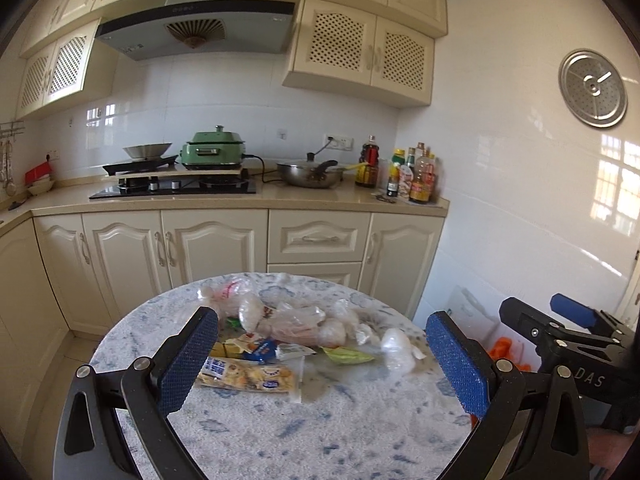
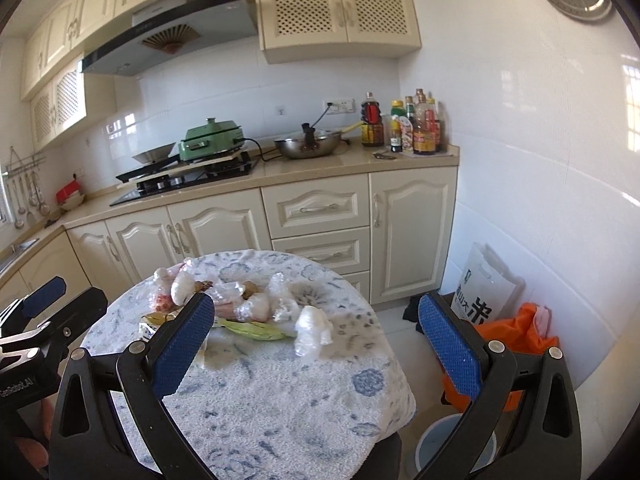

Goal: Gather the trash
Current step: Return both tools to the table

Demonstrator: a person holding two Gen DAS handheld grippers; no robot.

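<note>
The trash (image 1: 280, 336) sits in a pile in the middle of the left view, on the far half of the round table (image 1: 320, 432). There are clear crumpled bags, a yellow snack wrapper (image 1: 248, 376), a green scrap (image 1: 348, 356) and a white wad (image 1: 396, 350).

The left gripper (image 1: 322, 364) is spread wide and holds nothing. Its blue pads (image 1: 188, 360) stand on both sides of the pile, low in the frame. The right gripper (image 2: 316, 352) is wide too, and empty. In the right view the white wad (image 2: 312, 334) lies between its pads, a bit past the tips.

I think the job is just starting, since nothing has been picked up. The white wad looks like the easy first pick for the right gripper, because it lies apart from the rest. It should go forward and down until the pads are on both sides of the wad, then squeeze. The bags look soft and slippery, so a grip on the fat middle should work better than one on a thin edge.

An orange bag (image 2: 516, 336) and a blue bin (image 2: 440, 440) sit at the lower right of the right view, beside the table. The trash likely goes in one of them, but I cannot tell which.

The cloth on the table could bunch up if the pads drag on it.
</note>
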